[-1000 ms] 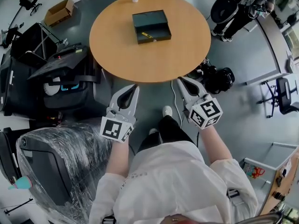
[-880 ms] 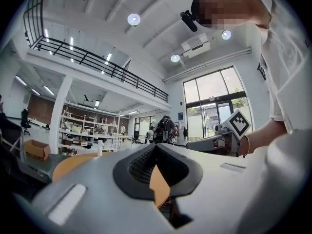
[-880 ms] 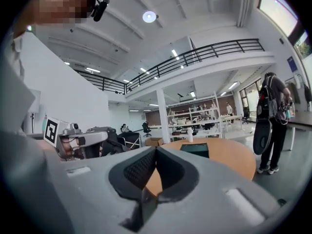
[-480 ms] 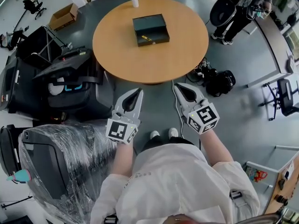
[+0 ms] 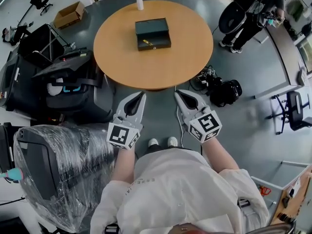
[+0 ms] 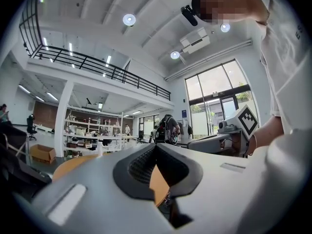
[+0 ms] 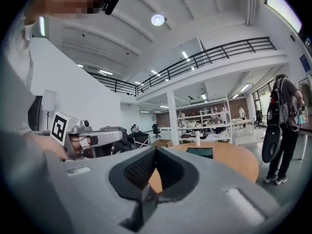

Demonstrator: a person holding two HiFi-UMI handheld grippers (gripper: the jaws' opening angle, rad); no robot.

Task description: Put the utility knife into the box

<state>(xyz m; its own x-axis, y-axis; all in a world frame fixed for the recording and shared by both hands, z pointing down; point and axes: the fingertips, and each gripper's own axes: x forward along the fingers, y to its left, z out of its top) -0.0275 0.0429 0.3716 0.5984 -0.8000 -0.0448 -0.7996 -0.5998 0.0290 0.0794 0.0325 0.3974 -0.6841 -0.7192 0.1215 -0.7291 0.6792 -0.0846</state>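
A dark open box (image 5: 152, 33) stands on the round wooden table (image 5: 161, 67), far from me. A yellow utility knife (image 5: 147, 43) lies inside it, near its front wall. My left gripper (image 5: 142, 94) and right gripper (image 5: 177, 92) hang side by side over the floor, short of the table's near edge, both shut and empty. In the left gripper view the left gripper (image 6: 156, 147) has its jaws pressed together. In the right gripper view the right gripper (image 7: 156, 150) is shut too, and the box (image 7: 200, 152) shows as a flat dark shape on the table (image 7: 234, 164).
A white bottle (image 5: 139, 0) stands at the table's far edge. Black cases (image 5: 73, 82) and a plastic-wrapped machine (image 5: 53, 169) crowd the left. Bags and cables (image 5: 222, 87) lie on the floor to the right. A person (image 5: 253, 9) with a backpack stands at the back right.
Both grippers have dropped lower in the head view and drawn a little closer together, staying shut. The person's feet now stand side by side. The table sits slightly farther off.
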